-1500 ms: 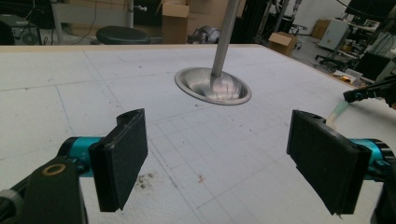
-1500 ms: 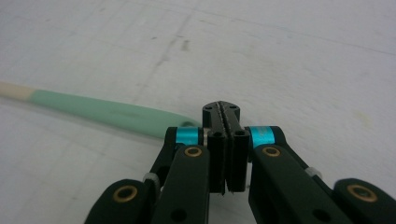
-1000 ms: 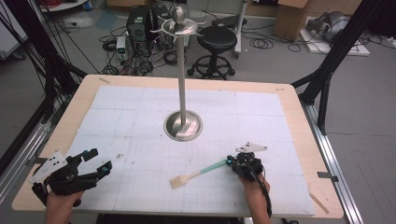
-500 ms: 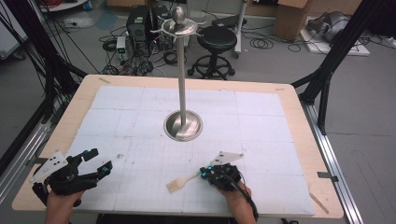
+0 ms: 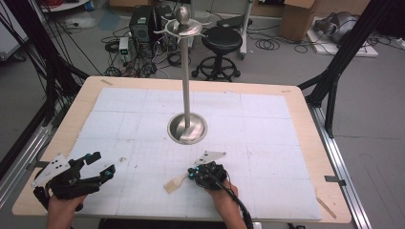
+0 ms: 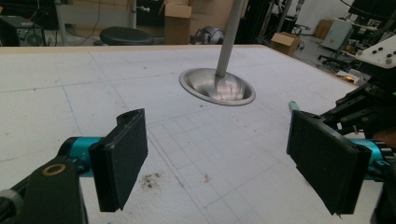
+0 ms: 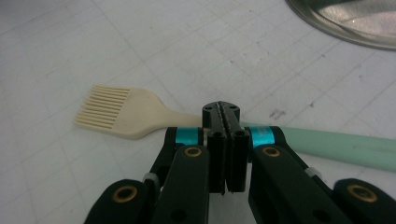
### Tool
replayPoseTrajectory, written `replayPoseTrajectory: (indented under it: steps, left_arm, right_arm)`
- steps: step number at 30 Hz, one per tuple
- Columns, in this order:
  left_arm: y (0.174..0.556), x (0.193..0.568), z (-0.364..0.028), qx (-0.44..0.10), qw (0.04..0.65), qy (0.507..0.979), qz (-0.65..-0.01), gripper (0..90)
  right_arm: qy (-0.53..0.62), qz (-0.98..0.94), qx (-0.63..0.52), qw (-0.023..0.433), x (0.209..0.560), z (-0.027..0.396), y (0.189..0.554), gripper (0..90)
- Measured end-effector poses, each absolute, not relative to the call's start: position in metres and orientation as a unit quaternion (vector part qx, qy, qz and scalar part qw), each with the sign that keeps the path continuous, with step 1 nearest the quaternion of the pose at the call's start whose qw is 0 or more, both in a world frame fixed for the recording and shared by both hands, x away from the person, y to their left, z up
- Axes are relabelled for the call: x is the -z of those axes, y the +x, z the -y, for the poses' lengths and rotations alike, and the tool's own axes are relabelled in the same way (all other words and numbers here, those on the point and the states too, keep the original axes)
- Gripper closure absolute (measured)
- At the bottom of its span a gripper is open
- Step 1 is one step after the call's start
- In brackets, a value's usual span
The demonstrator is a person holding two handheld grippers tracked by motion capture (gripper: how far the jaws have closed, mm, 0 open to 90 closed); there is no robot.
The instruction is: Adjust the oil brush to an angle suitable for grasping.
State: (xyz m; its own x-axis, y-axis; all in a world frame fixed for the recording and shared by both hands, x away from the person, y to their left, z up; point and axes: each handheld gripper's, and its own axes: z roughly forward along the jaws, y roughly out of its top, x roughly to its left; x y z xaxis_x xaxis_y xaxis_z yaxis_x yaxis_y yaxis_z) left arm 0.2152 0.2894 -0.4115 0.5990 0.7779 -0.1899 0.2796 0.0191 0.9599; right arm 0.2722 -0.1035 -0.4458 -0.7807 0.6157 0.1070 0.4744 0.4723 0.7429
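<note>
Both grippers are black, with teal collars and brass-ringed pivots. The left gripper (image 5: 93,167), at lower left of the high view, carries a grey three-cornered plate with dark screw dots; its pads (image 6: 122,156) are flat, black and rectangular. The right gripper (image 5: 191,175), at bottom centre, bears a similar plate and trails a black cable.

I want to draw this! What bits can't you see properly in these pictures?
- Brush: in the right gripper view, the shut right gripper covers the middle of its handle, so a grip can't be confirmed.
- Stand: the left gripper view's top edge cuts off its pole.
- Left gripper: open, holding nothing.
</note>
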Motion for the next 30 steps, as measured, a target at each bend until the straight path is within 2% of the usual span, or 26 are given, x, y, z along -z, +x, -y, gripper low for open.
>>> replayPoseTrajectory:
  steps: [5, 16, 19, 23, 26, 30]
  left_arm:
    - [0.215, 0.411, -0.29, -0.21, 0.596, 0.666, -0.397, 20.9]
    - [0.215, 0.411, -0.29, -0.209, 0.596, 0.666, -0.396, 20.9]
    - [0.215, 0.412, -0.291, -0.209, 0.596, 0.666, -0.397, 20.9]
    - [0.215, 0.412, -0.289, -0.206, 0.593, 0.671, -0.394, 20.8]
    - [0.215, 0.413, -0.285, -0.202, 0.59, 0.677, -0.39, 21.6]
    - [0.216, 0.414, -0.28, -0.196, 0.589, 0.684, -0.383, 21.7]
  right_arm:
    - [0.29, -0.862, -0.411, 0.065, 0.446, 0.09, 0.262, 89.6]
    - [0.297, -0.857, -0.414, 0.076, 0.447, 0.067, 0.275, 89.6]
    - [0.304, -0.846, -0.43, 0.086, 0.44, 0.079, 0.275, 89.6]
    - [0.323, -0.826, -0.448, 0.111, 0.423, 0.116, 0.272, 89.1]
    - [0.345, -0.804, -0.463, 0.141, 0.411, 0.153, 0.266, 75.4]
    - [0.384, -0.765, -0.48, 0.19, 0.4, 0.202, 0.251, 47.7]
